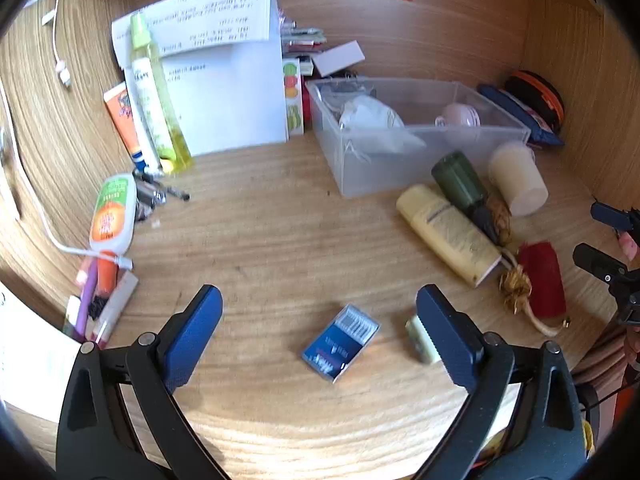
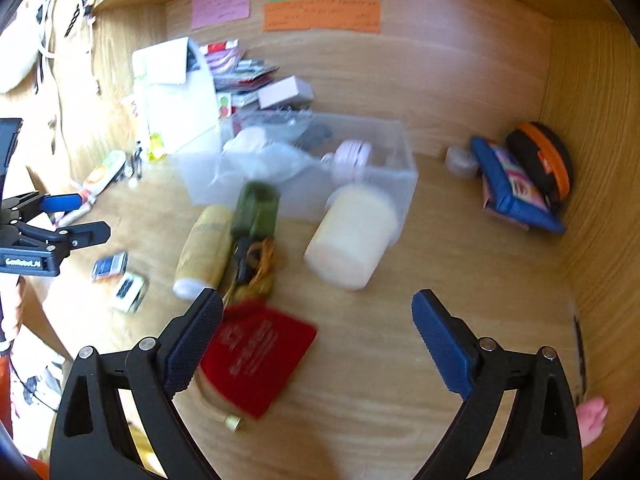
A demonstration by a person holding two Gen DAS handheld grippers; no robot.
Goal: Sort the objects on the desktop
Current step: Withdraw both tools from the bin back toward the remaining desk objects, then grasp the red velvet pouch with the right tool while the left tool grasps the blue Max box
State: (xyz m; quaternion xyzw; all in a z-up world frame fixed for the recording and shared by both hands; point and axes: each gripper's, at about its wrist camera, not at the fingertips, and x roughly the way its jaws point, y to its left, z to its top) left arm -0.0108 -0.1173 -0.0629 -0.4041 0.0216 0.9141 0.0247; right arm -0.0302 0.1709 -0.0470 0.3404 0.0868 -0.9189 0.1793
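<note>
- Tongs in the left hand (image 1: pixel 320 312) stand wide apart over the wooden table (image 1: pixel 280 240), with nothing pressed between the blue pads.
- Between and just below those pads lies a small blue box (image 1: pixel 341 342) flat on the table; a pale small item (image 1: pixel 420 340) lies just beside the right pad, partly hidden by it.
- Right-hand tongs (image 2: pixel 316 316) are likewise spread wide and hold nothing; a red pouch (image 2: pixel 260 360) with gold lettering lies on the table beside the left pad and partly behind it, whether touching I cannot tell.
- A gold cord with a tassel (image 2: pixel 256 264) runs from the pouch toward the bottles.
- A clear plastic bin (image 1: pixel 400 136) sits toward the back of the table, holding a white crumpled bag (image 1: pixel 372 116) and a round pink case (image 1: pixel 460 116).
- In front of the bin lie a cream tube (image 1: pixel 448 232), a dark green bottle (image 1: pixel 460 184) and a pale cylindrical jar (image 1: pixel 518 178), all on their sides and close together.
- At the far left a tall yellow-green bottle (image 1: pixel 154 100) leans on a white paper box (image 1: pixel 228 96), with an orange tube (image 1: pixel 122 120) beside it and a white bottle with an orange label (image 1: pixel 112 212) lying nearer.
- White cables (image 1: pixel 56 40) trail along the left side.
- In the right corner a blue pouch (image 2: pixel 516 188) leans against a black case with an orange band (image 2: pixel 540 160).
- Pink, orange and green paper notes (image 2: pixel 320 16) are stuck to the back wall.
- Motion blur softens the right wrist view, so small labels cannot be read.
</note>
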